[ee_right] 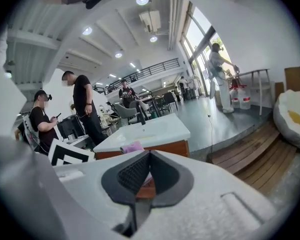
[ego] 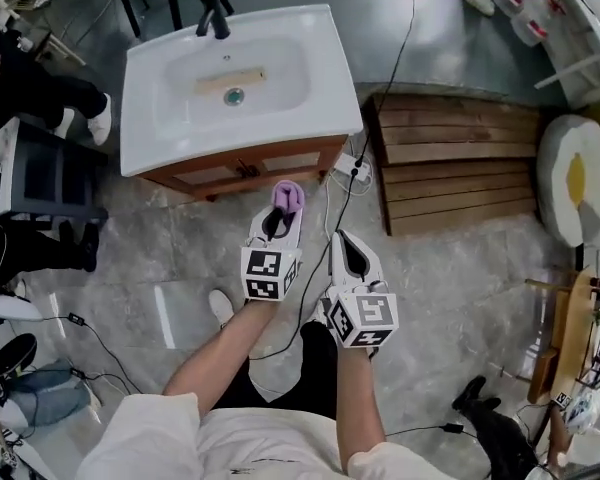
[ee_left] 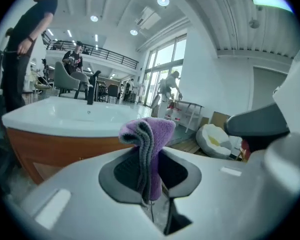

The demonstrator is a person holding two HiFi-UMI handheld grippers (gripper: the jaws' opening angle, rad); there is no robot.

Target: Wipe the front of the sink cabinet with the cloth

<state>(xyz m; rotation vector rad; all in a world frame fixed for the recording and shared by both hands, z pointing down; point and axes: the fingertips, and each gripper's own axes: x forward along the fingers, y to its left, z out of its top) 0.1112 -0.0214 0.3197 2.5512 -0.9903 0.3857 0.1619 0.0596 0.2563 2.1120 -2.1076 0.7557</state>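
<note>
A white sink (ego: pixel 180 108) tops a wooden cabinet whose brown front (ego: pixel 250 164) faces me. My left gripper (ego: pixel 283 208) is shut on a folded purple cloth (ego: pixel 288 197), held just short of the cabinet front's right part. In the left gripper view the purple cloth (ee_left: pixel 149 139) stands up between the jaws, with the cabinet front (ee_left: pixel 65 149) behind it to the left. My right gripper (ego: pixel 348 255) hovers lower right of the left one, shut and with nothing in it. The right gripper view shows the cabinet (ee_right: pixel 165 148) and cloth (ee_right: pixel 132 147) beyond its jaws.
A wooden slatted platform (ego: pixel 460 158) lies right of the cabinet, with a power strip (ego: pixel 352 169) and cables at its corner. A white and yellow cushion (ego: pixel 578 178) sits far right. People's legs and shoes (ego: pixel 40 98) are at the left. A black faucet (ego: pixel 213 18) rises behind the basin.
</note>
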